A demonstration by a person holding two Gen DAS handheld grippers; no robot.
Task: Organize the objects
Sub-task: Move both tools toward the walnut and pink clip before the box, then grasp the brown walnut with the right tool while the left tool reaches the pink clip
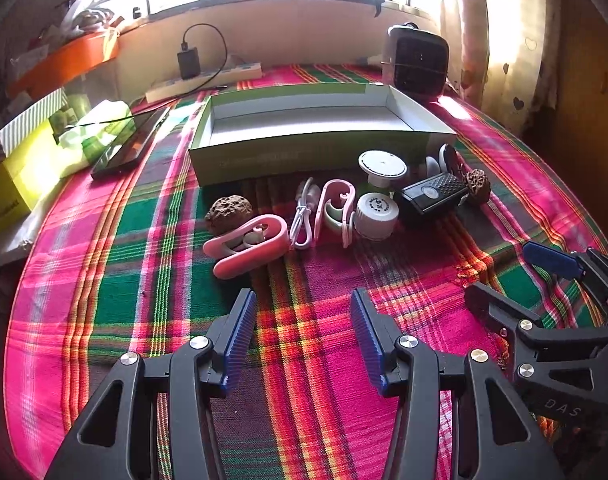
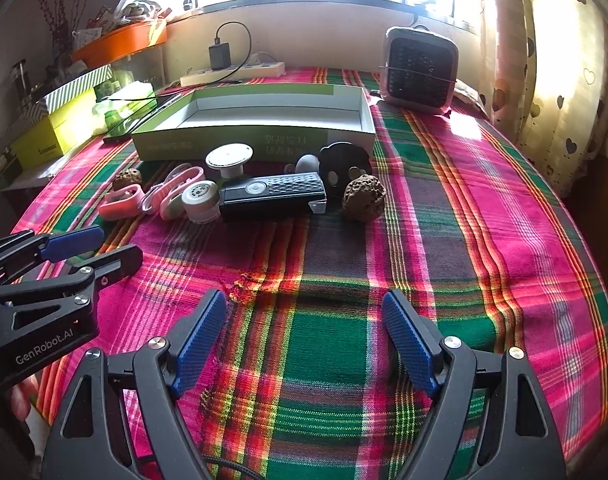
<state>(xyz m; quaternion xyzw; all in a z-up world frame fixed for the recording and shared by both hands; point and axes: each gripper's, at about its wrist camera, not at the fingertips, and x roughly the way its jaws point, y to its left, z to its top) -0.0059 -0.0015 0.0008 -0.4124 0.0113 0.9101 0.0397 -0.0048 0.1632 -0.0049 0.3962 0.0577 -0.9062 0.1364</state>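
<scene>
Fingers (image 1: pixel 240 332) of the left gripper (image 1: pixel 304 336) stand spread with nothing between them, over bare plaid cloth (image 2: pixel 483 208) on the worktop; the right gripper (image 2: pixel 304 340) is spread and empty too. Both hang well short of the green box (image 1: pixel 304 156), an open shallow tray whose long axis runs side to side across the worktop. Just in front of the box lies a row of small things: a pink clip (image 1: pixel 248 246), a white cable (image 1: pixel 304 220), a white round cap (image 1: pixel 375 216), and a black remote (image 2: pixel 272 196) whose long axis runs parallel to the box. One brown pitted nut (image 2: pixel 363 197) sits at the remote's right end, another (image 1: pixel 228 214) by the clip.
</scene>
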